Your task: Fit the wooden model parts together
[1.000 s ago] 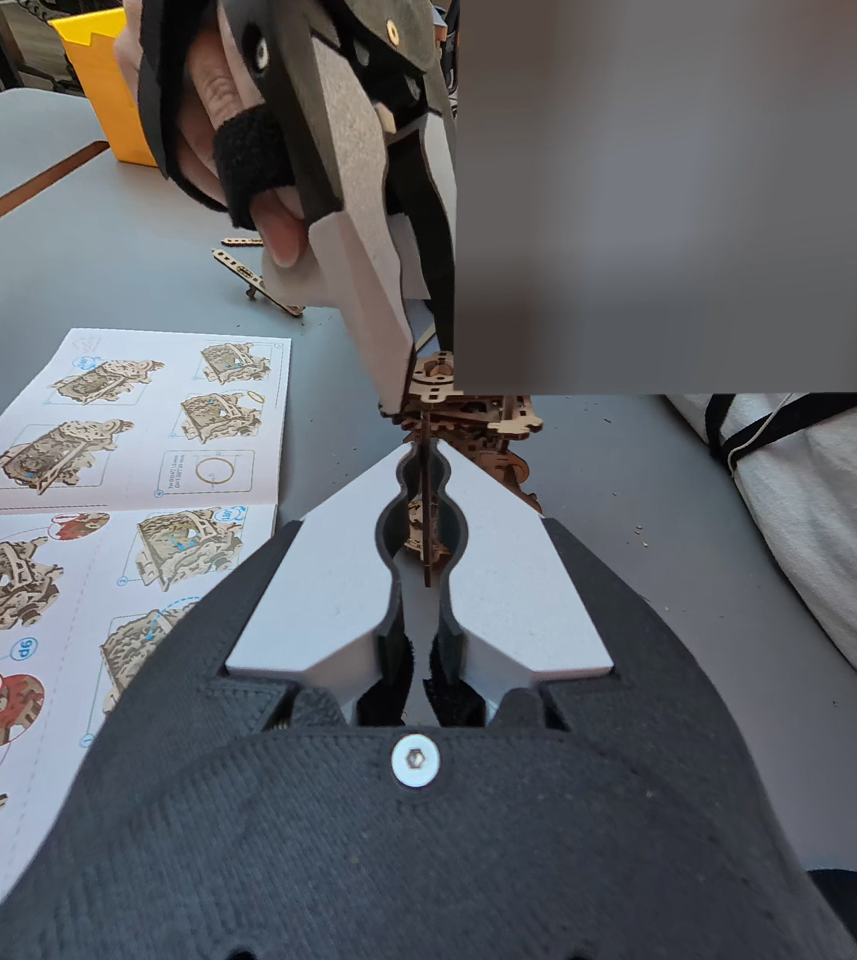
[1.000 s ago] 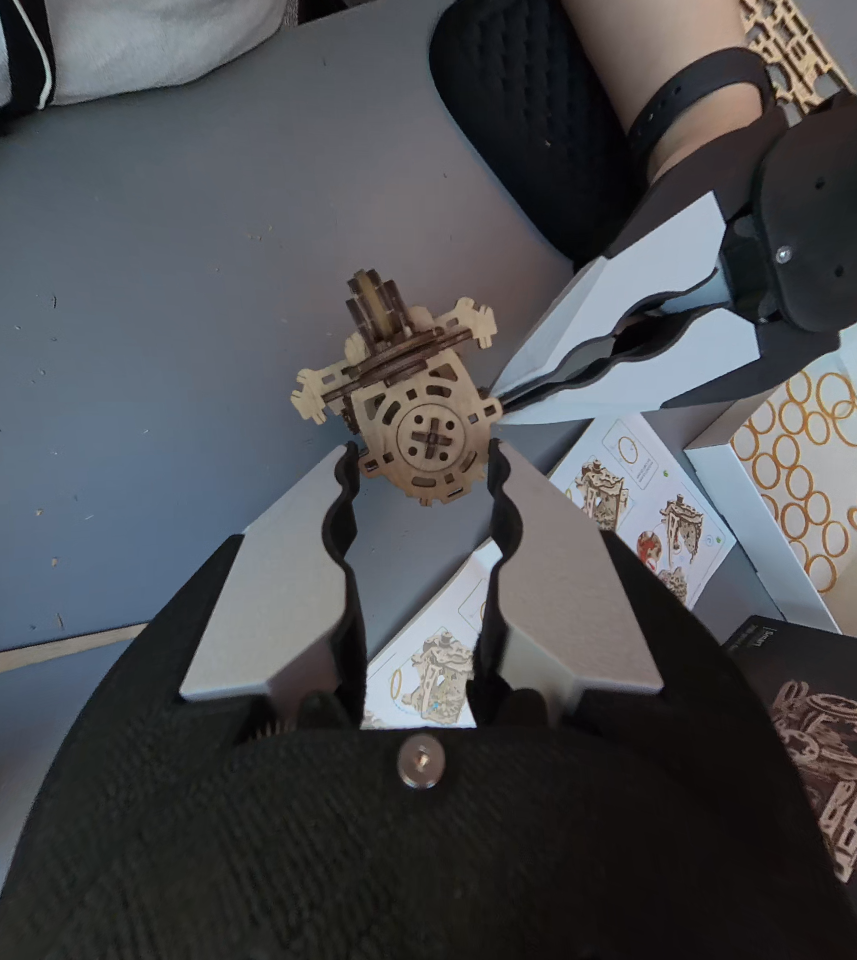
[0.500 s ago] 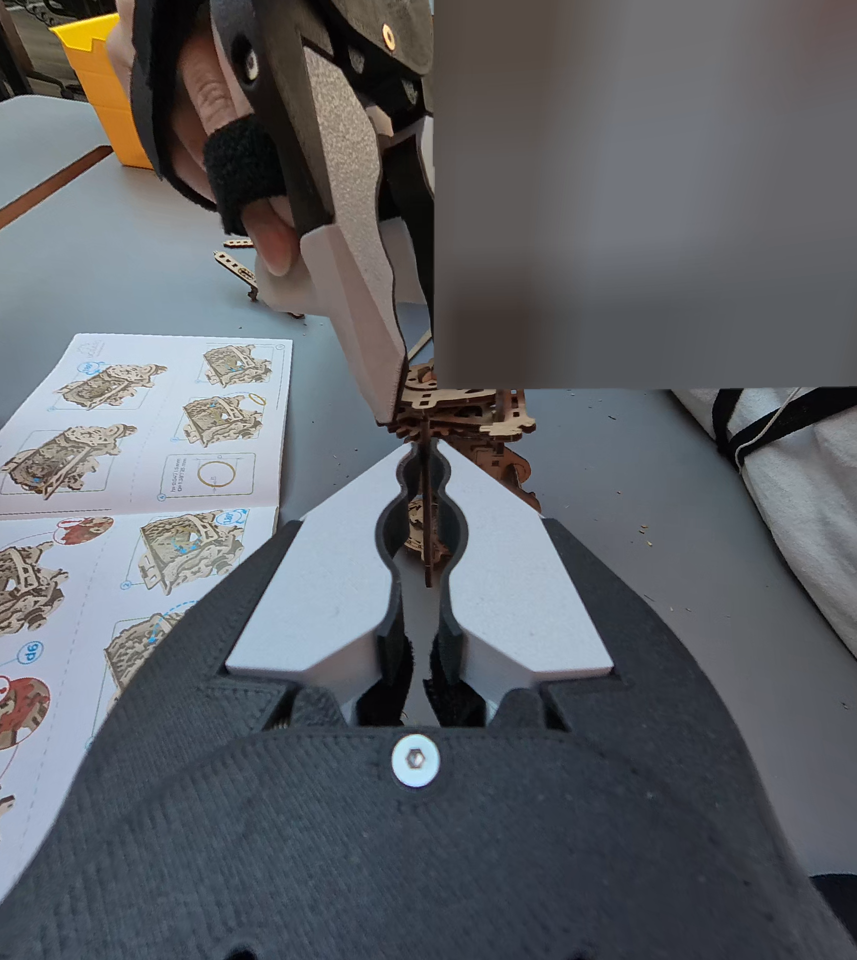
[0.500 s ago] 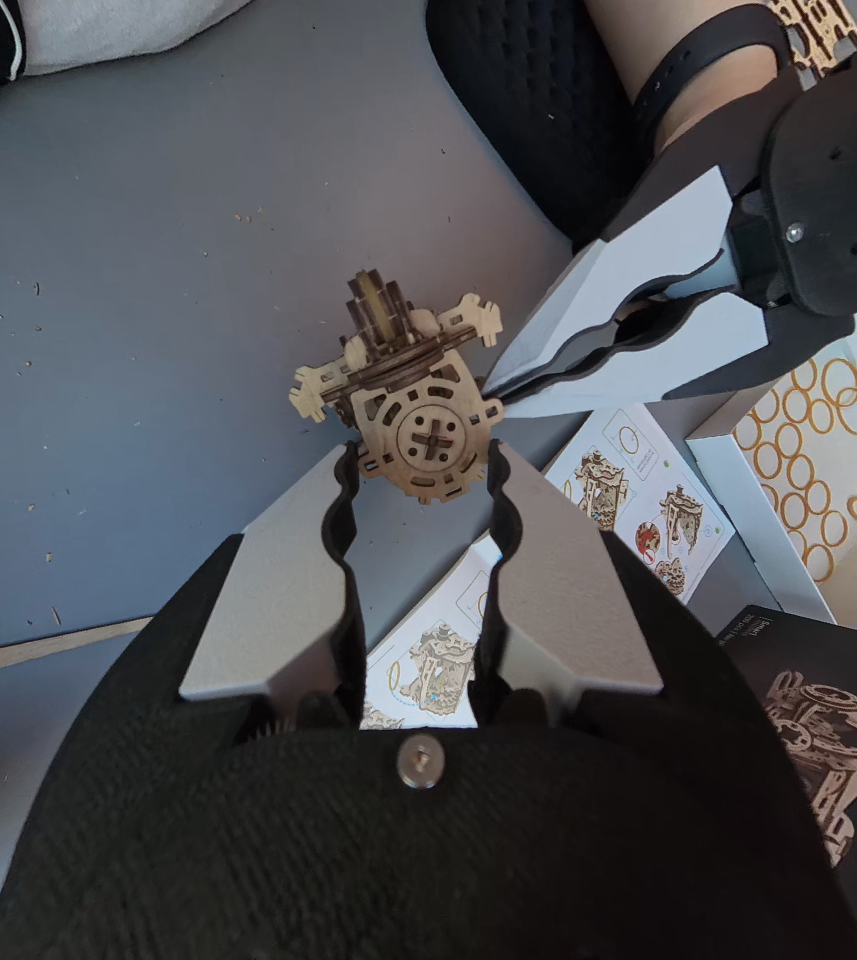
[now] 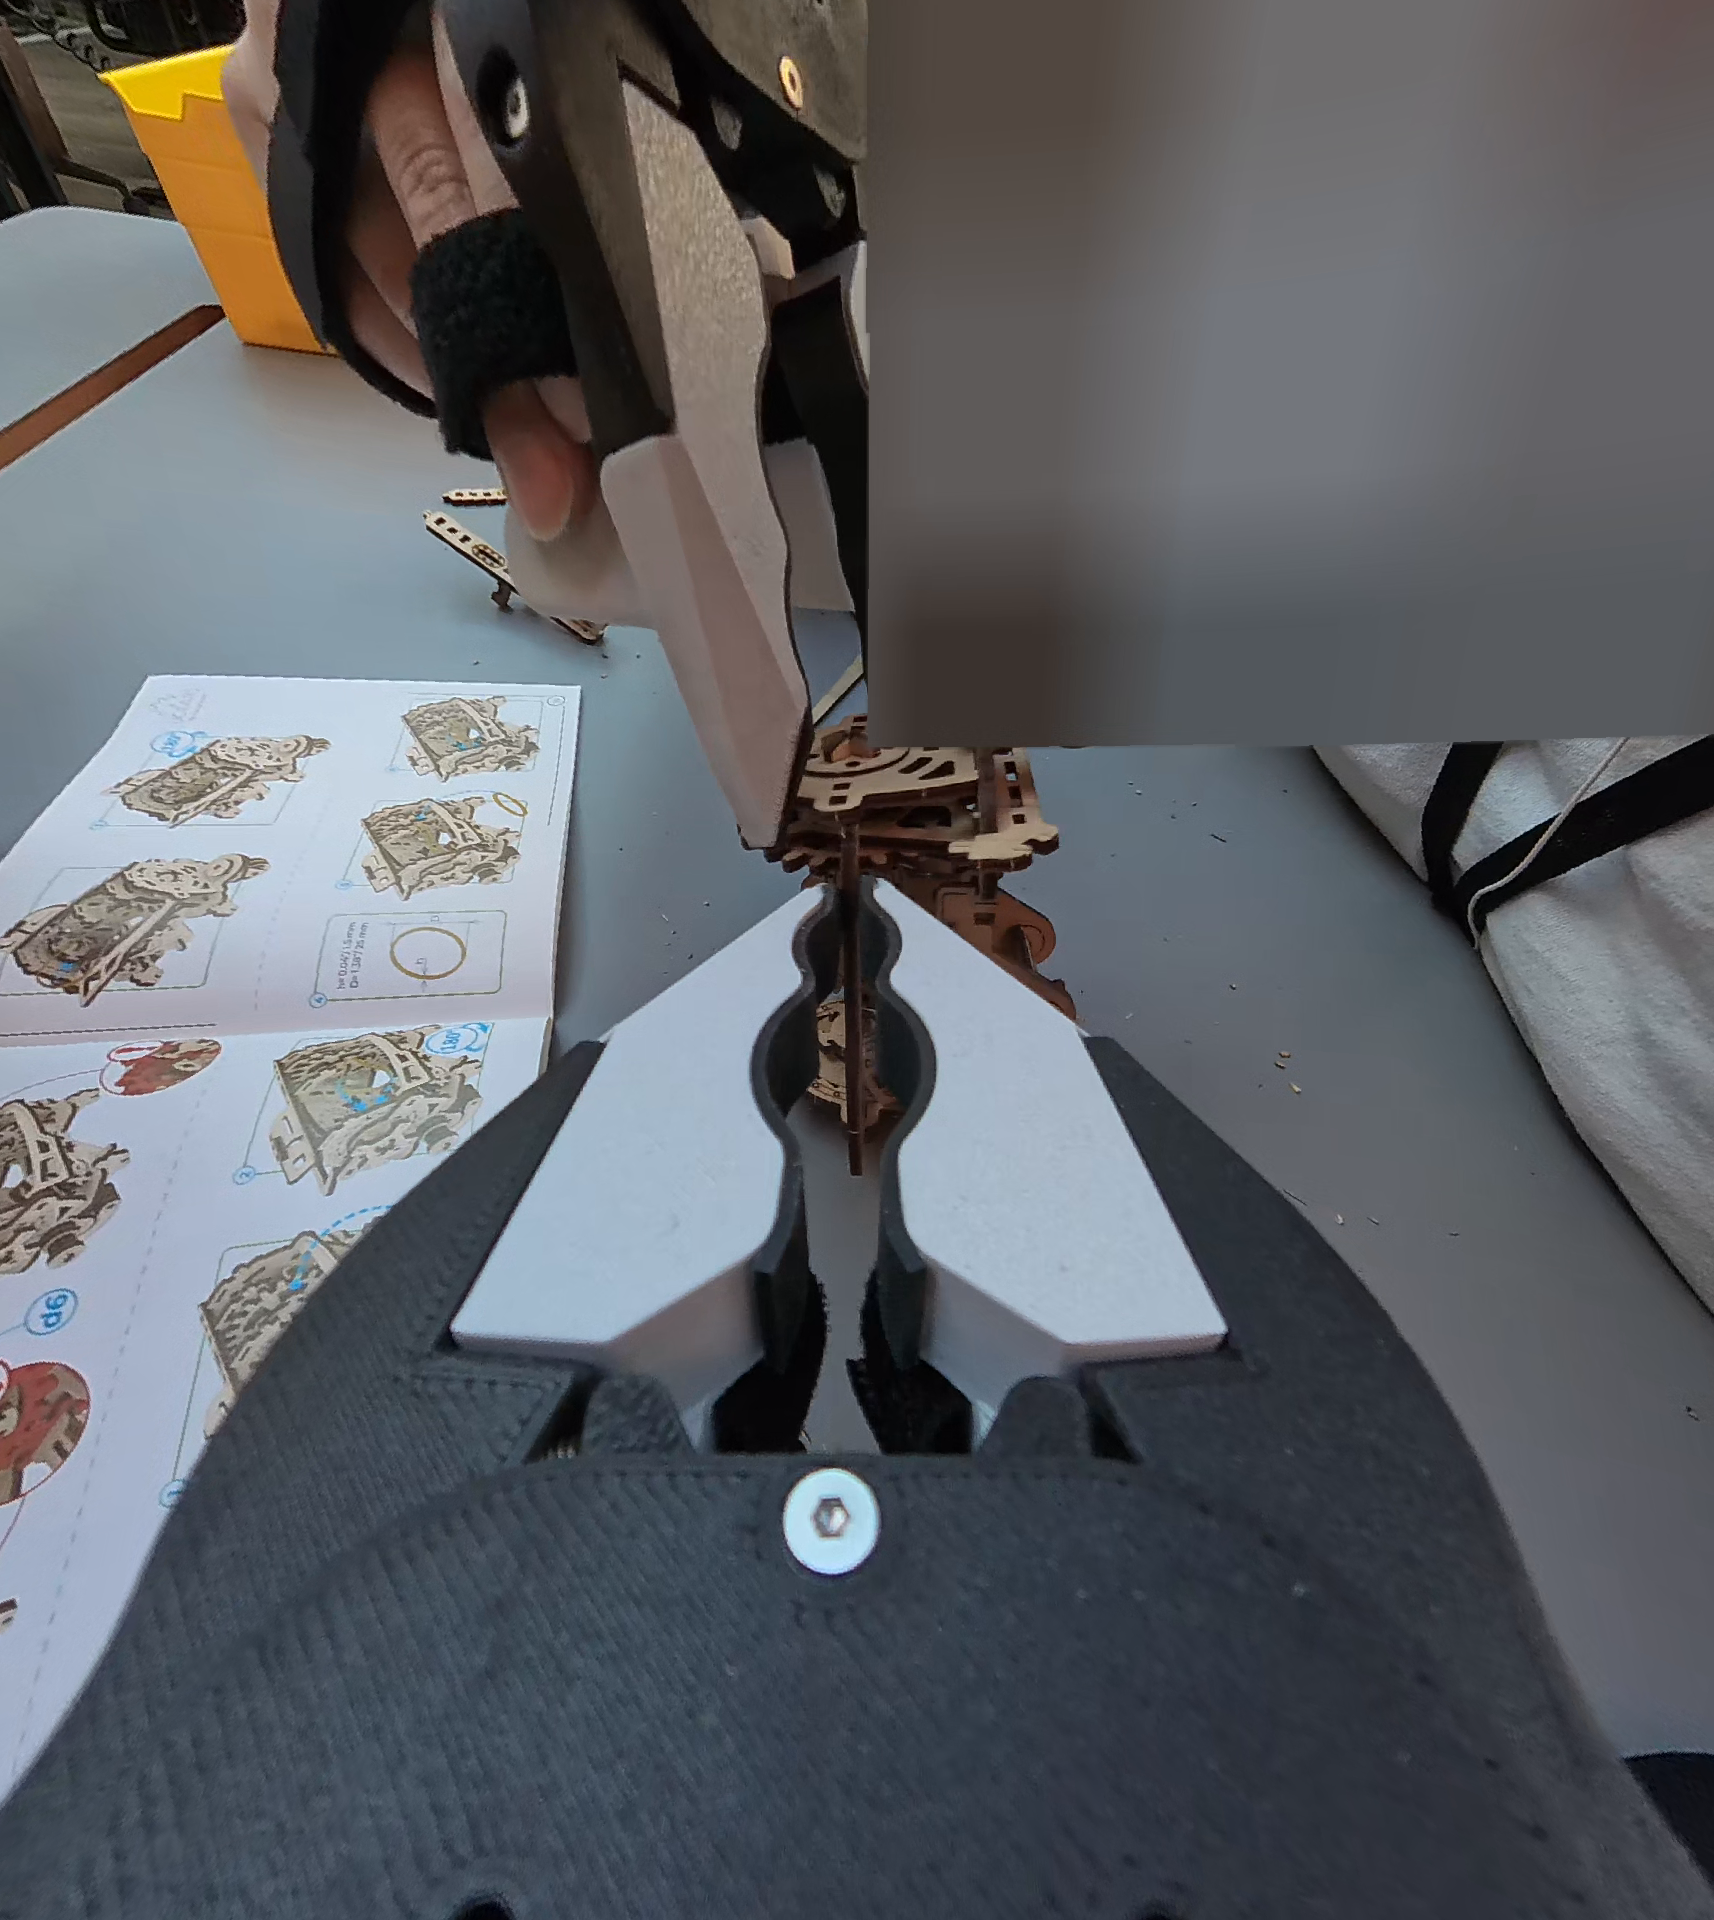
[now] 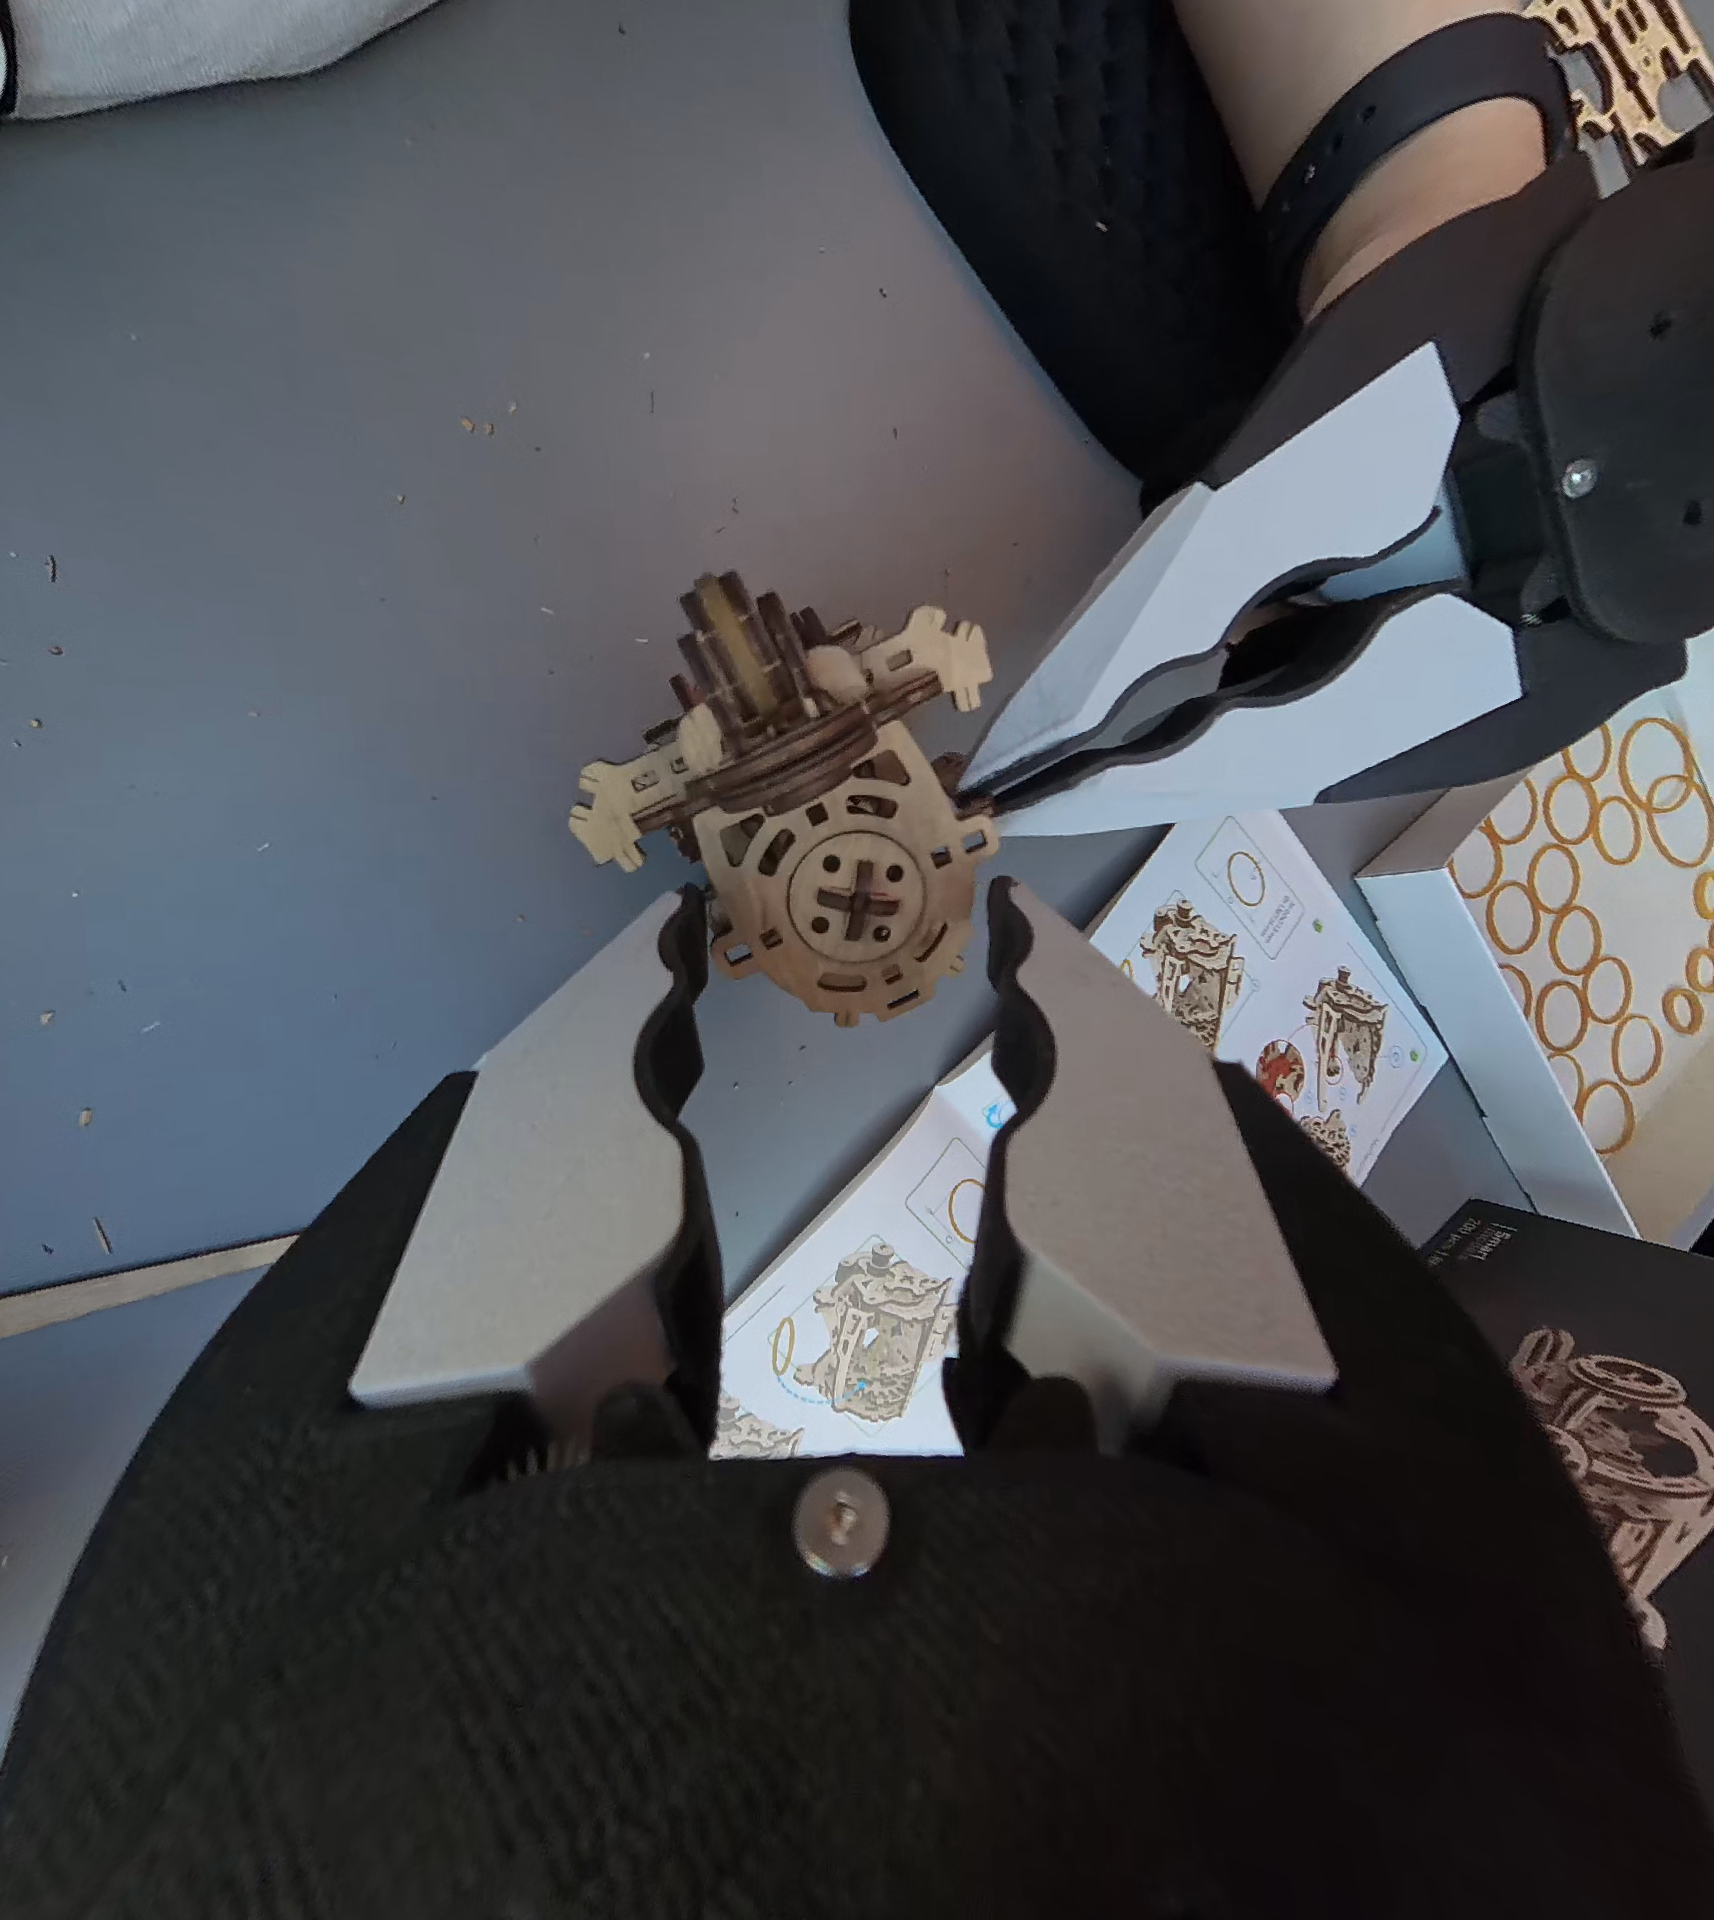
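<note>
Model [image 6: 811,831] held above table, cross-slotted face toward right gripper [image 6: 837,914], spread; left gripper [image 5: 845,904] pinching its edge plate

**Wooden Model Held Up Between Two Grippers**

The right gripper [image 6: 837,914] had its jaws apart, one on each side of the wooden model [image 6: 811,821]. The left gripper [image 6: 978,795] came in from the right, its jaws pinched shut on the model's edge. A picture booklet [image 6: 1279,987] lay on the grey surface [image 6: 313,468] below.
</note>
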Tool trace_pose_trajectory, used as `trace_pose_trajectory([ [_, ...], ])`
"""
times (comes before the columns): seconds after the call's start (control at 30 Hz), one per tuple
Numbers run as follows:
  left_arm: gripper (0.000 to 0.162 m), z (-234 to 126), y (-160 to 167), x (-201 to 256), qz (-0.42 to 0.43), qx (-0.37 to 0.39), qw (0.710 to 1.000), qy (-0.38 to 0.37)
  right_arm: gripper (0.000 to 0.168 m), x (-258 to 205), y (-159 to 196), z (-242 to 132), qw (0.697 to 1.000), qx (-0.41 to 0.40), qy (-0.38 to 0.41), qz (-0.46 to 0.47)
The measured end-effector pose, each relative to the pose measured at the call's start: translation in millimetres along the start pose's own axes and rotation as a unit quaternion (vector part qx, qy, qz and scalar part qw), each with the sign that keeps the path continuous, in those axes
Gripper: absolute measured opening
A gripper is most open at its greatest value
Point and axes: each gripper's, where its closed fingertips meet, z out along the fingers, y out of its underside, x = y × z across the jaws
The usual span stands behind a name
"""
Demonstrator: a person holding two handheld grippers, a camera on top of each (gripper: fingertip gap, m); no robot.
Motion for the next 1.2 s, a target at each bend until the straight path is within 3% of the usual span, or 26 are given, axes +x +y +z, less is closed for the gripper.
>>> trace_pose_trajectory([
  [0.17, 0.000, 0, 0, 0, -0.003, 0.001, 1.000, 0.001, 0.048, 2, -5, -1, 1.000, 0.008, 0.018, -0.016],
  [0.27, 0.000, 0, 0, 0, -0.005, 0.002, 1.000, 0.001, 0.054, 3, -8, -1, 1.000, 0.004, 0.024, -0.016],
  [1.2, 0.000, -2, -1, 0, -0.031, 0.033, 0.999, -0.017, 0.047, 3, -9, 1, 0.998, -0.054, 0.032, 0.002],
])
